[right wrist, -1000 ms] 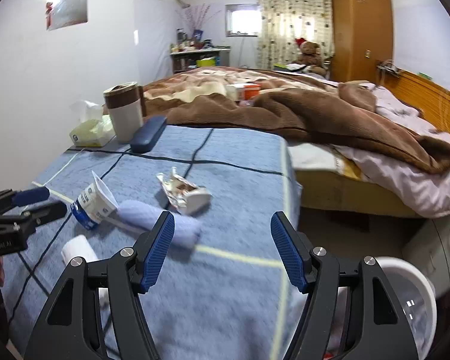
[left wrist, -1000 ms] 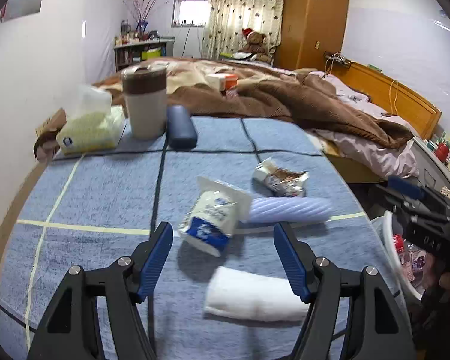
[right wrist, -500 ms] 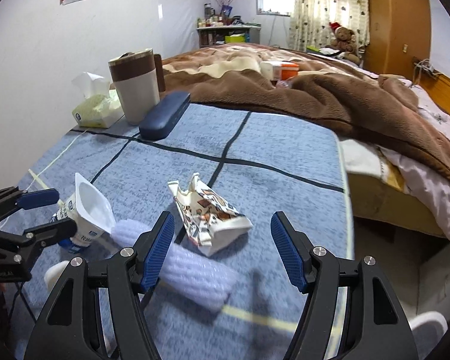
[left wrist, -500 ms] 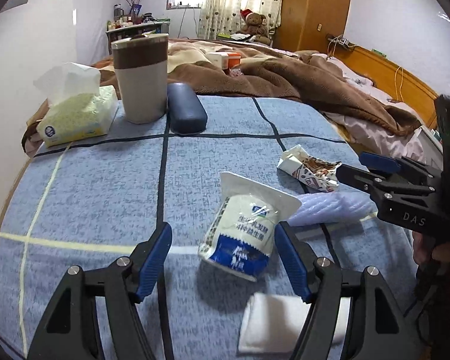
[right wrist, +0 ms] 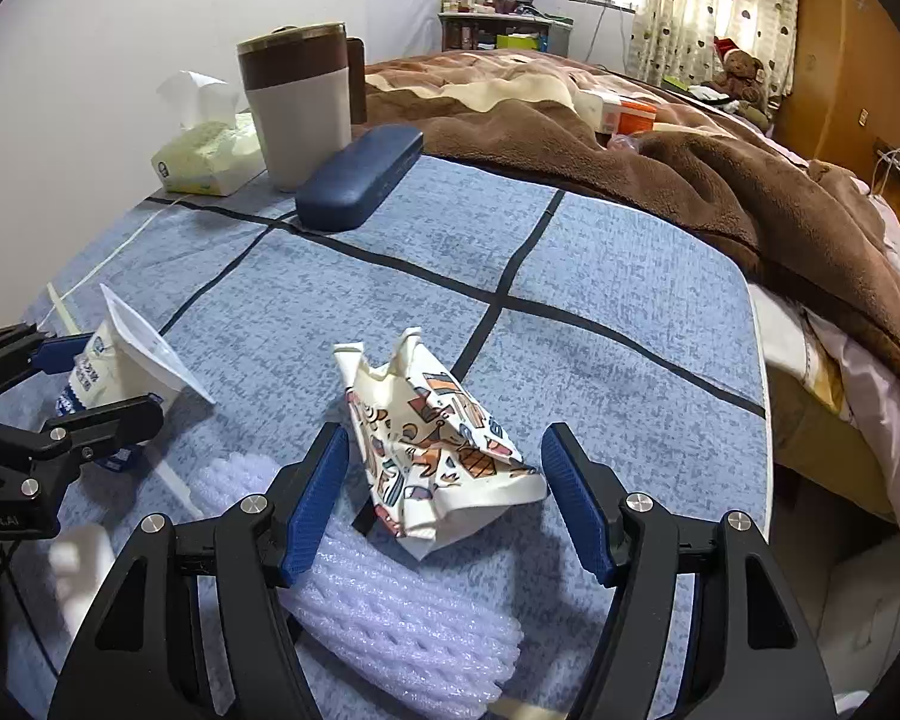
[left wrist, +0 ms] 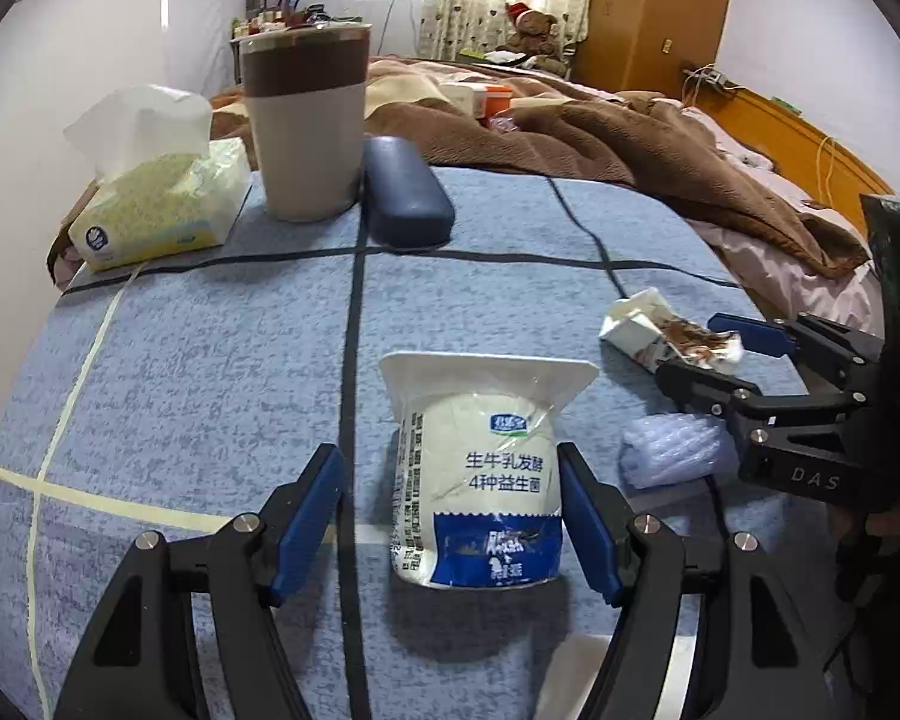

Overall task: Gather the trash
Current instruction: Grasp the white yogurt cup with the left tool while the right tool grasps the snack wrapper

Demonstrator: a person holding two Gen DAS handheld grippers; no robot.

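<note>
Left wrist view: yogurt pouch (left wrist: 480, 480) lies lower centre between the open left gripper (left wrist: 450, 516), seemingly unpinched, long axis running up-frame. Right gripper (right wrist: 444, 498), open, likewise straddles the crumpled carton (right wrist: 432, 450).

Blue-white yogurt cup (left wrist: 480, 480); patterned cream carton (right wrist: 432, 444); blue-grid cloth (right wrist: 600, 288).

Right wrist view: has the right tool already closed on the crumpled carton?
No. The right tool stands open, and the crumpled carton lies between its blue pads with gaps on both sides.
</note>
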